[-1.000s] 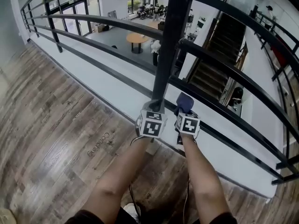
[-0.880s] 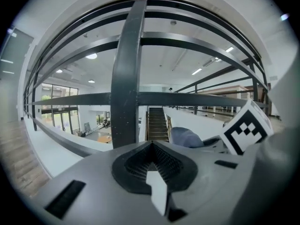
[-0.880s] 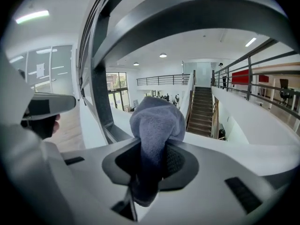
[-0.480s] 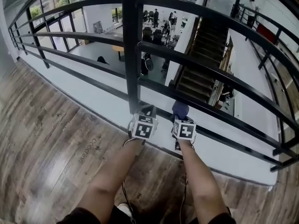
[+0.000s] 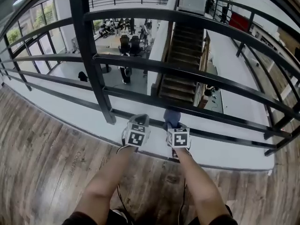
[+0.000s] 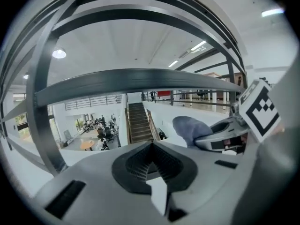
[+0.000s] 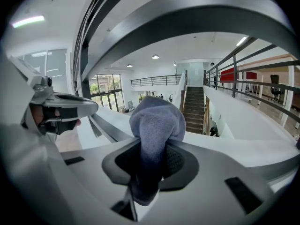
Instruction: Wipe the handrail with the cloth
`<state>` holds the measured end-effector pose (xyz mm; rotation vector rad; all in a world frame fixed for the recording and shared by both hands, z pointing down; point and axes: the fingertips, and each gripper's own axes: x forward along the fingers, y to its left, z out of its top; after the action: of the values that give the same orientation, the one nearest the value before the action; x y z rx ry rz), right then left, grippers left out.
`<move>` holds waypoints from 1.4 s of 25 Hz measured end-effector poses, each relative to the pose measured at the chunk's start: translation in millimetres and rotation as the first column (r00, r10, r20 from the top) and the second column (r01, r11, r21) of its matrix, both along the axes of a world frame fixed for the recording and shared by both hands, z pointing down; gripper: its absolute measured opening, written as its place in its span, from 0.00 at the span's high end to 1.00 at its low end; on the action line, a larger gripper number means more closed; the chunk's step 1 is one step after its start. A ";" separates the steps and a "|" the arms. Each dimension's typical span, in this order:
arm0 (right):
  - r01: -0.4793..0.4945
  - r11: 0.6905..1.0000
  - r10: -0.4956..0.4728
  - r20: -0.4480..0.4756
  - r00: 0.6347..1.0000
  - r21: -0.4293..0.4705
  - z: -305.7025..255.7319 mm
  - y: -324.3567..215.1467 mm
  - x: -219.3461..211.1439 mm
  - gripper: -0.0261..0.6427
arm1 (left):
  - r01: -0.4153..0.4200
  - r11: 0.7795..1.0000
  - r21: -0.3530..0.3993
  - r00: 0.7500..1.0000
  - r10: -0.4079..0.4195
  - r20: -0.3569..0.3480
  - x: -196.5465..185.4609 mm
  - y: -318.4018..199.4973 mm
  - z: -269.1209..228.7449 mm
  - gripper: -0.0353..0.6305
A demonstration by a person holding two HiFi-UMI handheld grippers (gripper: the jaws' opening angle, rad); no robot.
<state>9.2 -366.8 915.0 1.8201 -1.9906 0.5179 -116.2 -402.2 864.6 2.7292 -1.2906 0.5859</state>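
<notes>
Tools in both hands hung side by side before the black handrail point(image 5: 154, 14), low near its bottom bar, at the wood floor's point(image 5: 42, 172) edge. Left tool point(image 6: 151, 165) was clenched on nothing. Right tool point(image 7: 151, 163) grasped the blue-grey cloth point(image 7: 157, 118) — its bunched end bulged out past the jaws.

The head view looks steeply down over the handrail point(image 5: 187, 74); both gripper views face it closely from below.

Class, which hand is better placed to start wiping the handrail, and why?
Right: the right tongs already grip the cloth; the left tongs are shut and empty.
</notes>
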 end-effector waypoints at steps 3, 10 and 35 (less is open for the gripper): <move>-0.024 1.000 0.024 0.008 1.000 0.001 -0.3 11.7 27.9 0.83 | -0.046 0.999 -0.002 0.999 0.046 0.014 38.1 9.7 3.6 0.94; -0.095 0.995 0.095 0.004 0.996 0.011 -3.4 50.1 103.6 0.83 | -0.172 0.985 -0.031 0.985 0.172 -0.019 120.3 51.7 12.7 0.94; -0.319 0.948 0.318 -0.056 0.946 0.004 -7.4 191.6 389.3 0.83 | -0.329 0.939 -0.097 0.943 0.321 -0.091 386.1 199.9 7.9 0.94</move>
<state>398.5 -175.2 907.6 2.1428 -1.6636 0.5571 269.9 -202.4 872.5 2.8573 -0.7670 0.5534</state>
